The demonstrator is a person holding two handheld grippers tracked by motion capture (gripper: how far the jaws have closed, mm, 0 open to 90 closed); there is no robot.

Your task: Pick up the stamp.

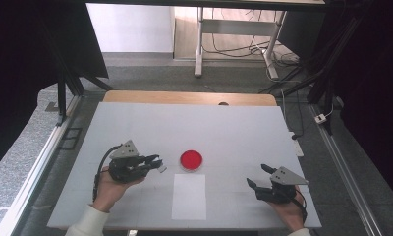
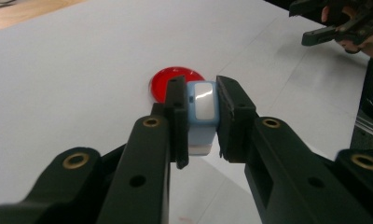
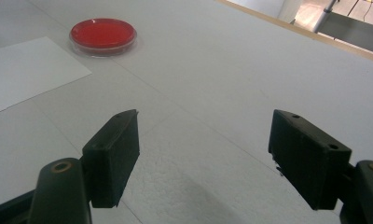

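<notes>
L gripper [image 2: 201,116] clamps small blue block [image 2: 202,112], base hidden; R gripper [image 3: 203,154] wide.

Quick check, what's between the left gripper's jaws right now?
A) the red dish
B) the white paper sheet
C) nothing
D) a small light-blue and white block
D: in the left gripper view the left gripper has its jaws pressed on both sides of the small light-blue and white block, with the red dish on the table behind it.
</notes>
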